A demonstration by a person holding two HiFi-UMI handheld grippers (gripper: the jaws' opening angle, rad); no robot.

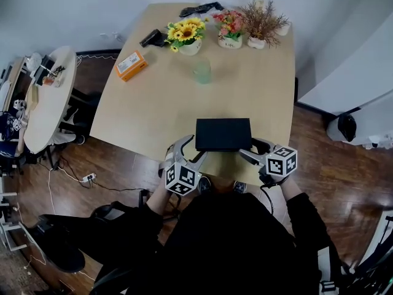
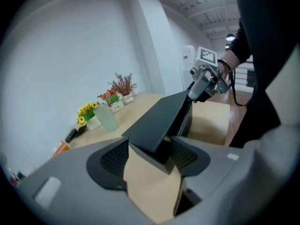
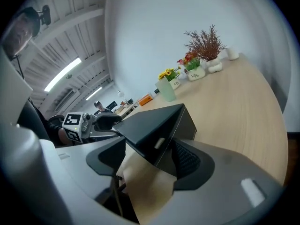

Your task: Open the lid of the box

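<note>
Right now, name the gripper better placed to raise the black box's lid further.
Left, probably. The left gripper clamps a corner of the lid, which is tilted up off the box. The right gripper only brackets the other end, with table showing beside one pad.

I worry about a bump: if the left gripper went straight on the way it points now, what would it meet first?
The black box. Its near corner already sits between the left gripper's jaws, so there is almost no free way ahead. Whether the jaws press on it is unclear.
</note>
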